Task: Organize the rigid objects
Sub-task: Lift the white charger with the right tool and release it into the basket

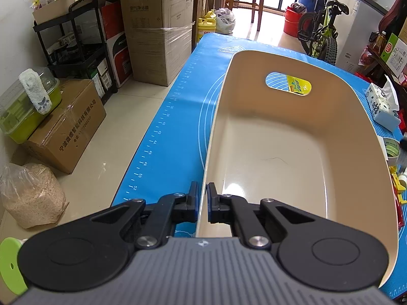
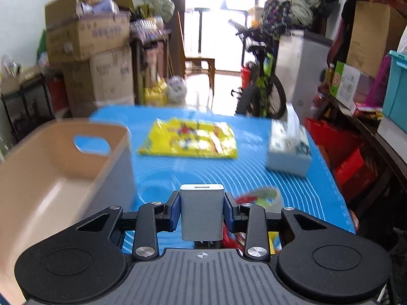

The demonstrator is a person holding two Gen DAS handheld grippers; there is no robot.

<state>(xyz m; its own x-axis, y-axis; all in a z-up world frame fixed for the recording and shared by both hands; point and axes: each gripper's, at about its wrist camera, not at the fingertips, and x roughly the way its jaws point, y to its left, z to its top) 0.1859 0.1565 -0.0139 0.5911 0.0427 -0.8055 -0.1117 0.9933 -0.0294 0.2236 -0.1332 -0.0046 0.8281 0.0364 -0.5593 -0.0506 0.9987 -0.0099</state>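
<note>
A beige plastic bin (image 1: 292,137) with a handle cutout stands on the blue mat (image 1: 178,117); its inside is bare. My left gripper (image 1: 202,203) is shut on the bin's near left rim. In the right wrist view the bin (image 2: 45,178) is at the left. My right gripper (image 2: 202,208) is shut on a white USB charger block (image 2: 201,211), held above the mat (image 2: 229,167) to the right of the bin. The right view is blurred by motion.
A yellow snack bag (image 2: 188,139) and a tissue pack (image 2: 290,145) lie on the far mat. A tape roll (image 1: 391,150) and small colourful items (image 2: 259,198) lie right of the bin. Boxes, a cart and a bicycle (image 1: 323,30) surround the table.
</note>
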